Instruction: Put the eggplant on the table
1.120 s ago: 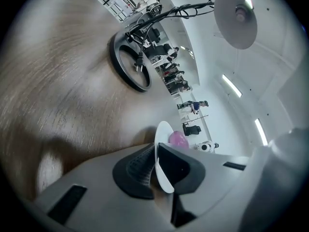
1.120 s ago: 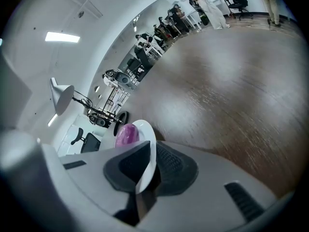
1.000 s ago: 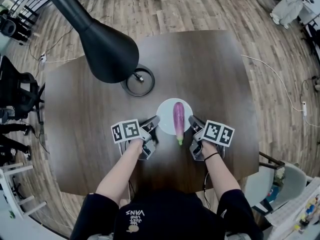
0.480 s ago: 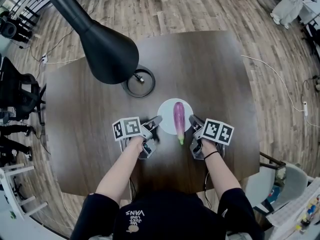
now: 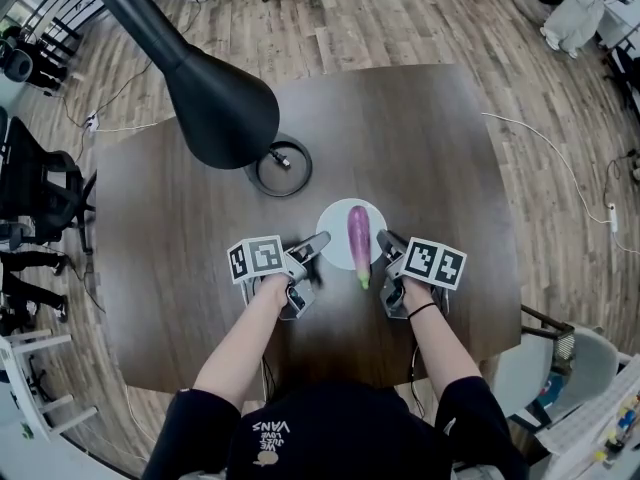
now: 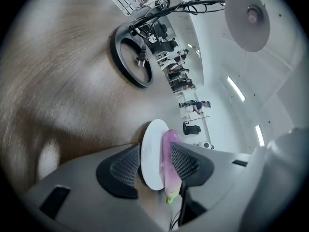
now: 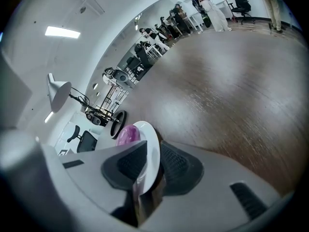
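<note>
1. Head view is showing the eggplant (image 5: 357, 240) lying on a white plate (image 5: 335, 218) in the near middle of the dark table (image 5: 180, 218). None of it is resting on the bare wood yet.
2. Its long axis is running near to far. The rounded purple end is pointing far, and the green stem end is pointing near, toward me, hanging just past the plate's near rim.
3. I am holding my left gripper (image 5: 318, 242) just left of the plate, with its tips at the left rim and angled far and right. The eggplant is lying to the right of those tips, with a strip of bare plate between.
4. That gripper's jaws have just been opening and are now standing released. In the left gripper view the plate's rim and the eggplant are showing in the gap, and neither pad is pressing on them.
5. I am holding my right gripper (image 5: 384, 238) just right of the plate, tips at the right rim. Its jaws are standing apart with the rim in the gap, not clamping as far as I can see, and the eggplant is lying to its left.
6. Both grippers are sitting about equally near. I am judging that the freshly opened left one is lining up for the pick, closing across the eggplant's short width rather than along its length.
</note>
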The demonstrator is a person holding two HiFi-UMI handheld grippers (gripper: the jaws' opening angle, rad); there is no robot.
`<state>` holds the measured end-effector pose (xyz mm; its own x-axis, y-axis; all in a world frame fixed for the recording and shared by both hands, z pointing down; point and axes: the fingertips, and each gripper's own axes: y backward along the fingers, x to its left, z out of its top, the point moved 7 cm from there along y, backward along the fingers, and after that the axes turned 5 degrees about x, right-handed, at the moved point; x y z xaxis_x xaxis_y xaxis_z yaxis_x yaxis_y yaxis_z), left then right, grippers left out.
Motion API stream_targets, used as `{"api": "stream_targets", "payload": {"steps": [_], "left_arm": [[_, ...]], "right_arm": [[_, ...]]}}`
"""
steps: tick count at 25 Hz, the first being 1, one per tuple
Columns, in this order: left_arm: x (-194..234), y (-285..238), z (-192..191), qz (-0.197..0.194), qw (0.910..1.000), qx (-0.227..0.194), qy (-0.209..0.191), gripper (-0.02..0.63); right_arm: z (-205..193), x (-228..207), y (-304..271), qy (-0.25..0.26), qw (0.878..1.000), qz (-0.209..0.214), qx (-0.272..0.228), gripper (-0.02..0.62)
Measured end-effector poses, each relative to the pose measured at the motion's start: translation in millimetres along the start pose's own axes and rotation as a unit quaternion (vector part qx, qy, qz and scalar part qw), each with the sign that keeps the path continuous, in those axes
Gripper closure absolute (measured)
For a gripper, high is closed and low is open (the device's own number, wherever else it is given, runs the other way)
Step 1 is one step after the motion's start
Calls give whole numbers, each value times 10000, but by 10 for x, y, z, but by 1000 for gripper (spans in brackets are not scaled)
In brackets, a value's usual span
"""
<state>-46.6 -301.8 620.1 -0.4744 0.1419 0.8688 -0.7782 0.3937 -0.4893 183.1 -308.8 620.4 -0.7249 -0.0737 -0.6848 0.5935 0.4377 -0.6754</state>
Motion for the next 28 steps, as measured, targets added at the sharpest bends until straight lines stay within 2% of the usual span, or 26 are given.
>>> {"api": "stream_targets", "payload": {"steps": [4, 9, 16, 20, 23, 28], "left_arm": [[-24, 17, -20, 6, 10000, 6, -55, 391], [-12, 84, -57, 10, 9999, 42, -122, 368], [-253, 309, -68, 51, 9959, -211, -874, 370], [-464, 493, -126, -6, 9886, -345, -1465, 371], [-589, 640, -181, -21, 9794, -546, -1946, 388], [-729, 883, -348, -25, 9622, -647, -2644, 466]], "right_arm": [[-4, 24, 28, 37, 10000, 26, -21, 491], [-33, 62, 91, 113, 9999, 24, -91, 485], [-64, 231, 301, 386, 9985, 85, -386, 483], [-143, 391, 470, 610, 9963, 80, -602, 483], [-216, 500, 611, 819, 9935, 62, -792, 485], [-381, 719, 838, 1153, 9872, 102, -1100, 486]]}}
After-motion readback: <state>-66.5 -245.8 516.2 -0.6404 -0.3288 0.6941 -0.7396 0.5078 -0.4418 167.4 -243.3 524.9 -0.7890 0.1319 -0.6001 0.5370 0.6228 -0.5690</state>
